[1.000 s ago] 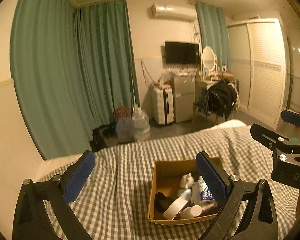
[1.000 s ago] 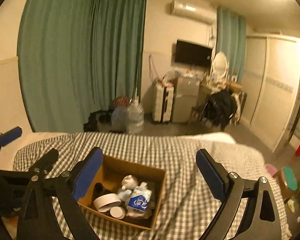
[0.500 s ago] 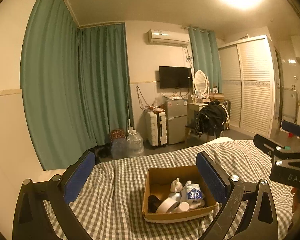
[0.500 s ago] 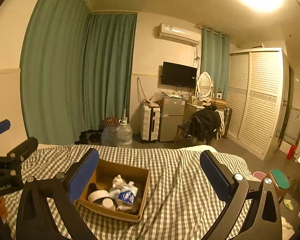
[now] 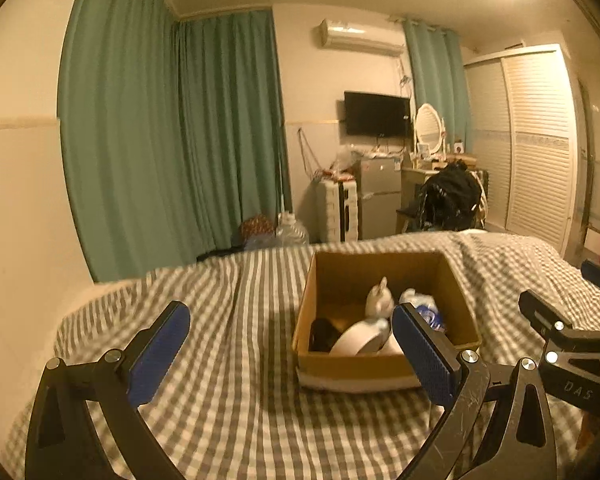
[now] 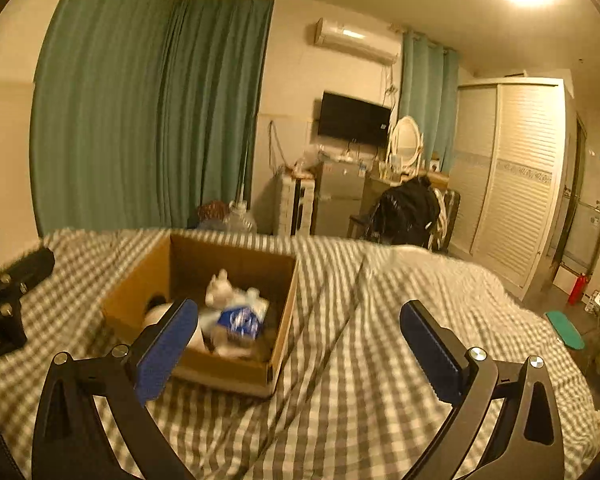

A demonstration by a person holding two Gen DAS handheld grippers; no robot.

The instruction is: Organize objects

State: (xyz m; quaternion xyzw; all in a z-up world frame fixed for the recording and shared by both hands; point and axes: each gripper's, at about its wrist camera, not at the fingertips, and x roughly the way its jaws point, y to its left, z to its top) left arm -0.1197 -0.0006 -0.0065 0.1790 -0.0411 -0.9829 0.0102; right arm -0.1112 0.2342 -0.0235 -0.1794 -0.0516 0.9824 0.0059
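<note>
An open cardboard box [image 5: 384, 366] sits on a grey checked bed [image 5: 236, 400]. It holds a white figurine [image 5: 378, 300], a blue-and-white packet [image 5: 426, 312], a roll of white tape [image 5: 360, 340] and a dark object [image 5: 322, 332]. My left gripper [image 5: 290, 356] is open and empty, close above the bed with the box by its right finger. My right gripper [image 6: 300, 354] is open and empty; the box [image 6: 228, 368] lies at its left finger, with the packet [image 6: 240, 320] inside.
Green curtains [image 5: 172, 136] hang behind the bed. Beyond the bed's far edge stand water jugs [image 5: 292, 232], a white suitcase [image 5: 336, 212], a small fridge [image 5: 380, 196], a chair with a black jacket [image 5: 448, 200] and a white wardrobe [image 5: 536, 144].
Both grippers have dropped lower and closer to the bed and box; the box looms larger in both views. Both jaws stay open and empty.
</note>
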